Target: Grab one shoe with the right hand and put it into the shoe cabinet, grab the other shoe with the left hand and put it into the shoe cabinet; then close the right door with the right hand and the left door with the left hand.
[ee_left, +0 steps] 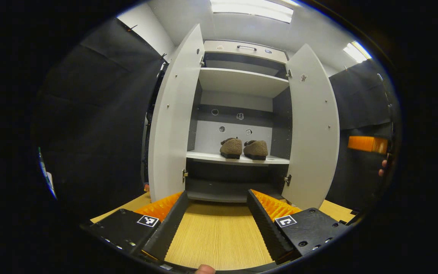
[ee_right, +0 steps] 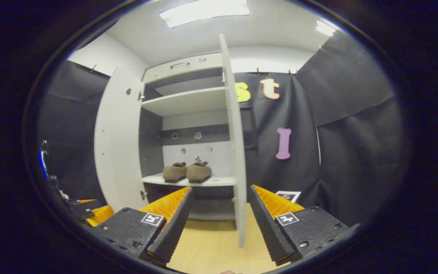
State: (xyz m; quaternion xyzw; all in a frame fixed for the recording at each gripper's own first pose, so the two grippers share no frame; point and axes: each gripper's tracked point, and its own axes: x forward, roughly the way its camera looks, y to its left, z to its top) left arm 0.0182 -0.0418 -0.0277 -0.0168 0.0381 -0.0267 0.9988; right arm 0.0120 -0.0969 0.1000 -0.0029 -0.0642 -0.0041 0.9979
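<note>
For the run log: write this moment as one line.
shoes: both on cabinet shelf | right door: open | left door: open | left gripper: open, empty | right gripper: open, empty

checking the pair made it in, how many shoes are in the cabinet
2. The left shoe and the right shoe sit side by side on the middle shelf of the open cabinet. The lower compartment is dark, so more could be hidden.

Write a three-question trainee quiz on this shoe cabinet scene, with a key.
1. True or false: both shoes sit on a shelf inside the cabinet.
2. Which doors are open? A) left door only B) right door only C) both
3. Fill in: the jaws of the left gripper and right gripper are ____.

Key: 1 true; 2 C; 3 open, holding nothing.
</note>
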